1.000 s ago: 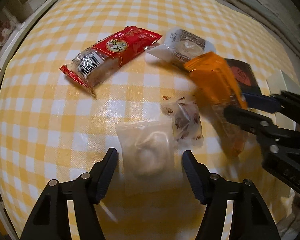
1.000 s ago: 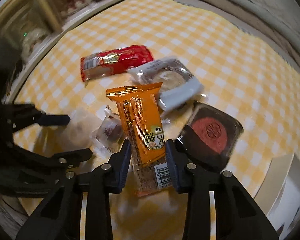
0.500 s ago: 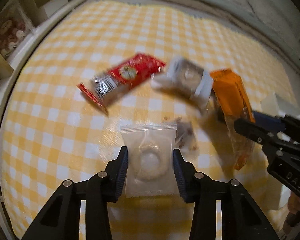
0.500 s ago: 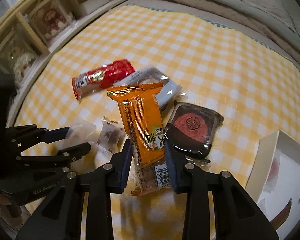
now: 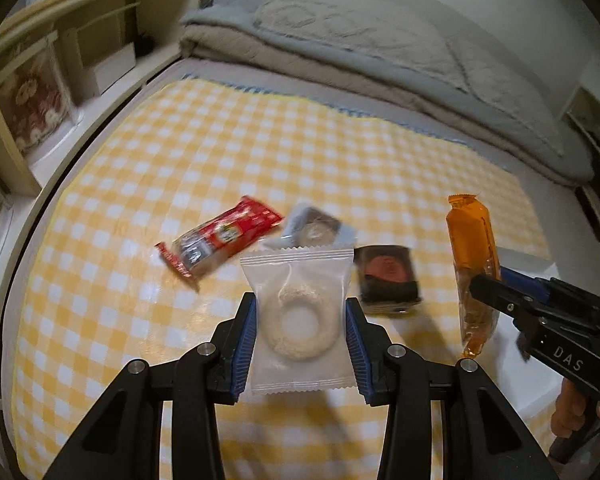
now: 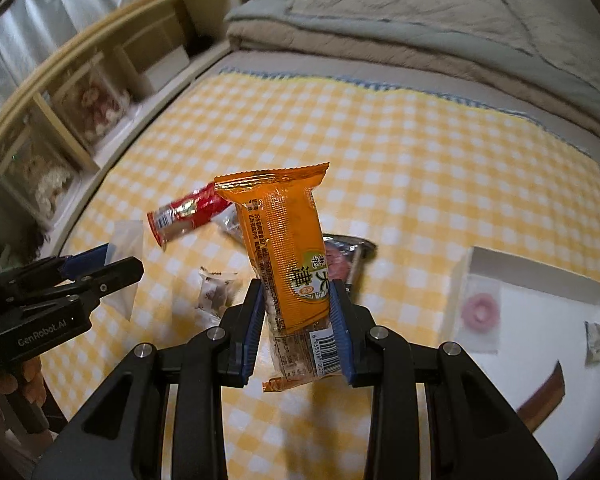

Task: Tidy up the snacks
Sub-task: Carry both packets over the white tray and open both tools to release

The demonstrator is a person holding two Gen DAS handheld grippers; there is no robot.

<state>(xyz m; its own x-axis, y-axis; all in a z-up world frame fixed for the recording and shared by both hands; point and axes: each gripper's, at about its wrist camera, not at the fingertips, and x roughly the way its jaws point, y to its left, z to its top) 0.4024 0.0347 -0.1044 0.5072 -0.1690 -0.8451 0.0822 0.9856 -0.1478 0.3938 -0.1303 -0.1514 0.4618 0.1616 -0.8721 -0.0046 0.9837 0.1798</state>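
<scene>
**Two snacks gripped above the checked cloth**

Above the yellow checked cloth, the left gripper is clamping a clear packet holding a pale ring biscuit, its blue pads pressing the packet's two side edges, and the packet is hanging clear of the cloth. Its jaws have just been closing in on that packet. The right gripper is pinching the orange wrapped bar low down near its barcode, jaws nearly together, with the bar standing upright off the cloth.

At the right edge of the right wrist view a white box is sitting open on the cloth. Inside it are lying a clear packet with a pink ring and a small patterned sweet; a brown strip near the box's lower edge is too blurred to name, possibly another wrapper.

On the cloth, the red wrapped bar, a clear packet with a round cake and a dark packet with a red disc are lying close together. A small clear sweet packet is showing only from the right wrist; the held biscuit packet is covering that spot in the left view. The orange bar is partly hiding the round cake packet and the dark packet in the right view.
</scene>
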